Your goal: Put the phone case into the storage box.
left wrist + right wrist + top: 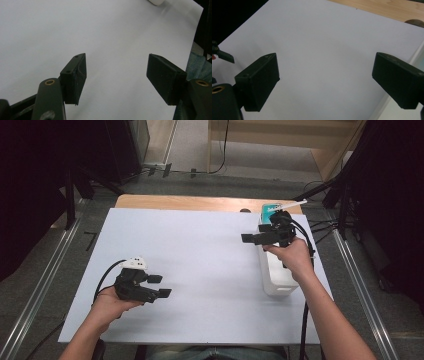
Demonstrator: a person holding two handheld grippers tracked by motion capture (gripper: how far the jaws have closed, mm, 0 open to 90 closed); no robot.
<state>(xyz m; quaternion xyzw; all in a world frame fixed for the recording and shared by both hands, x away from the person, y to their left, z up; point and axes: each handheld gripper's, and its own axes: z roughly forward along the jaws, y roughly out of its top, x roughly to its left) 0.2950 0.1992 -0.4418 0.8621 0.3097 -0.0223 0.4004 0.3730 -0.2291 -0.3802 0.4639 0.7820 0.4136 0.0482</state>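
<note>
Seemingly at the outset of a reach, a person holds two hand-held grippers over a white sheet (200, 270) that covers most of the table. The right gripper (250, 239), at the right of centre in the high view, hovers with its jaws spread wide and nothing between them, just beside a long white box (275, 275) lying along the sheet's right edge. A teal carton (270, 210) stands at the box's far end, upper right of the frame, with a thin white stick (295, 204) slanting over it; what the stick is cannot be told. In the right gripper view both black pads (259, 80) frame bare sheet, with the box's pale edge at the lower right corner.

The left gripper (162, 286) sits low at the lower left of the high view, its jaws likewise parted and empty; the left gripper view looks along them at plain sheet, with a white corner, probably the box, at the top edge.

By the look of it, the work centres on the box and carton. To do the step well, the right hand would likely need to turn its jaws from the open sheet toward the box or carton, square the pads to opposite faces, and close only once both sides are framed. The left gripper is well apart from them and could steady the box.
</note>
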